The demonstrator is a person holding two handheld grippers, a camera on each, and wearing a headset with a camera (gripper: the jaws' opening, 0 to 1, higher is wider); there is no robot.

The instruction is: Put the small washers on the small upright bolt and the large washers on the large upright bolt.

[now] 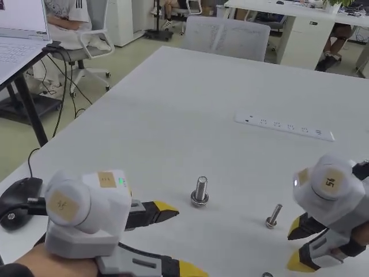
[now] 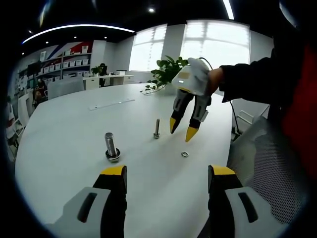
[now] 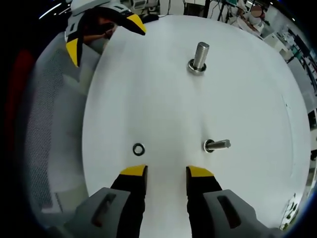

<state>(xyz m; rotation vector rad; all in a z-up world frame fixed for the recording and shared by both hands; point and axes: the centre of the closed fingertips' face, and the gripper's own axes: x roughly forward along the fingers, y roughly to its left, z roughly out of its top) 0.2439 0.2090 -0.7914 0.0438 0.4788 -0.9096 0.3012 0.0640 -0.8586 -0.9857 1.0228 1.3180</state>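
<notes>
my left gripper [image 2: 167,171], right gripper [image 3: 166,171] parted, empty; washer [image 3: 138,148] loose on table [image 3: 148,89], not yet on small bolt [image 3: 216,145]; large bolt [image 3: 199,57] seems ringed.

A tan sticker [image 1: 330,183] on top of the right gripper [image 1: 295,244] carries two dark characters, seemingly "54". The black mouse [image 1: 16,200] at the surface's edge bears a round white "hp" logo. The left gripper's [image 1: 176,239] stickers are illegible.

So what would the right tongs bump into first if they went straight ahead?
Probably the white table, between the washer and the small bolt. The right tongs point down at it, though depth is unclear.
</notes>
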